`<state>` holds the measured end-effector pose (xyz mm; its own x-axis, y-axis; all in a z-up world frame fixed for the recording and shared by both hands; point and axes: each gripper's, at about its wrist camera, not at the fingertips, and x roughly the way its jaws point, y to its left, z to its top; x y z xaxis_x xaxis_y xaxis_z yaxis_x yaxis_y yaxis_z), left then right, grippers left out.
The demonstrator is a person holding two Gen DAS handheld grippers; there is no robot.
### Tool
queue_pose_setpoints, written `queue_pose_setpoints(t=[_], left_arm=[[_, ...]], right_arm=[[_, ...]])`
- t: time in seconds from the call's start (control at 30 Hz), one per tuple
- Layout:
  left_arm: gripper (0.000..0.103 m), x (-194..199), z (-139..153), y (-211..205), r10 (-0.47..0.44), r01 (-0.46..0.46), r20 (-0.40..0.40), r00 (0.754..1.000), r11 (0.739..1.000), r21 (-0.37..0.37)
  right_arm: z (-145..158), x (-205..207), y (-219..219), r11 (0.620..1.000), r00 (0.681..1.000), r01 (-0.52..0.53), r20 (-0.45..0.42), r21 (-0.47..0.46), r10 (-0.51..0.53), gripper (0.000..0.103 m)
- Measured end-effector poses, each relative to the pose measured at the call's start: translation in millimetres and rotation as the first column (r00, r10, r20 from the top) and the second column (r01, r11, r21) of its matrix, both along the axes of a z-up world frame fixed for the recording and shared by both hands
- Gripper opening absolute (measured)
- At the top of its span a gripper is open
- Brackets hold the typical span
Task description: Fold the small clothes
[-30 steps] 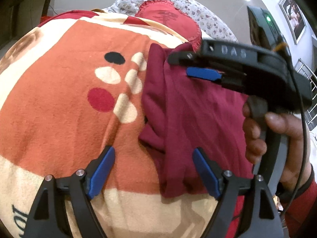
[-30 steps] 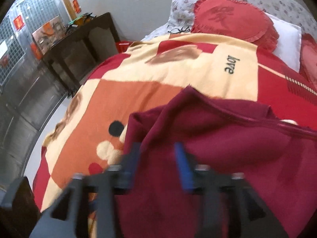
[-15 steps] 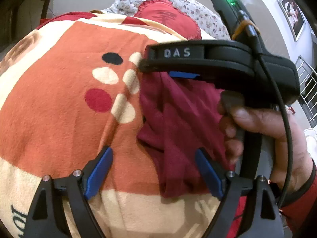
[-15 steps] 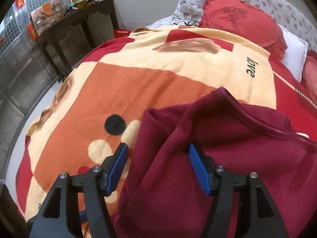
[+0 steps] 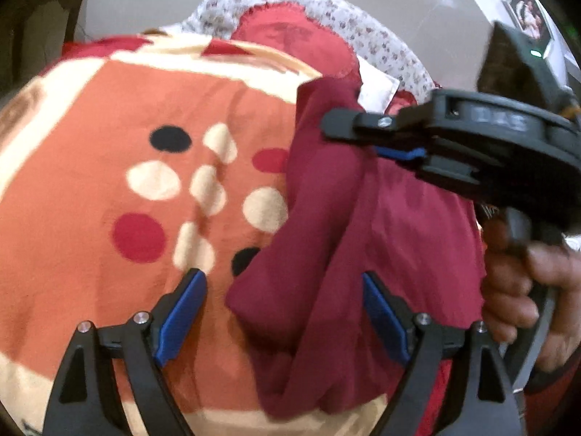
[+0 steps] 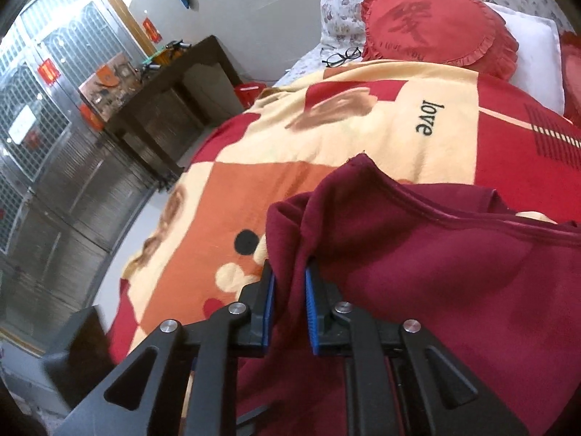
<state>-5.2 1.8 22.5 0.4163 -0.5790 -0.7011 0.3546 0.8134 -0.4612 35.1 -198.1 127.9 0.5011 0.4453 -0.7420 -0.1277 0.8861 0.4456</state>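
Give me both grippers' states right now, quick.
Left gripper: open, holding nothing.
Right gripper: shut on the maroon garment.

Right claw (image 5: 399, 154) pinching maroon garment (image 5: 345, 254)

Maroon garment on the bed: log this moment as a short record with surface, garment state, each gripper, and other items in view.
surface: orange, cream and red patterned blanket on a bed
garment: maroon fleece garment, rumpled, partly lifted
right gripper: shut on a raised fold of the garment
left gripper: open, the garment's lower edge between its fingers
other items: red heart-shaped cushion; black-rimmed glasses; dark wooden table
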Motion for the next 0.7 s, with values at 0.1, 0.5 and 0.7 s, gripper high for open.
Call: queue_pose_setpoints(t=[0.1,0.5,0.7], left_arm=[[0.066,5.8,-3.1,-3.4,-0.016,0.015,-0.019,1.0,0.999,-0.051],[0.038,6.6,-2.9,-2.6,-0.025,0.022,-0.032,0.999,0.995,-0.092],[0.066,8.8,-5.7,1.1,0.0,-0.001,-0.038,0.999,0.999,-0.042]], right_arm=[[-2.0,0.4,-0.2,1.0,1.0,-0.01,-0.009,0.001,0.01,0.041],[-32.1,34.3,56.5,0.946,0.992,-0.09,-0.115,-0.311,0.057,0.086],[-28.5,21.6,29.9,0.971,0.997,-0.054,-0.058,-0.234,0.042,0.046]])
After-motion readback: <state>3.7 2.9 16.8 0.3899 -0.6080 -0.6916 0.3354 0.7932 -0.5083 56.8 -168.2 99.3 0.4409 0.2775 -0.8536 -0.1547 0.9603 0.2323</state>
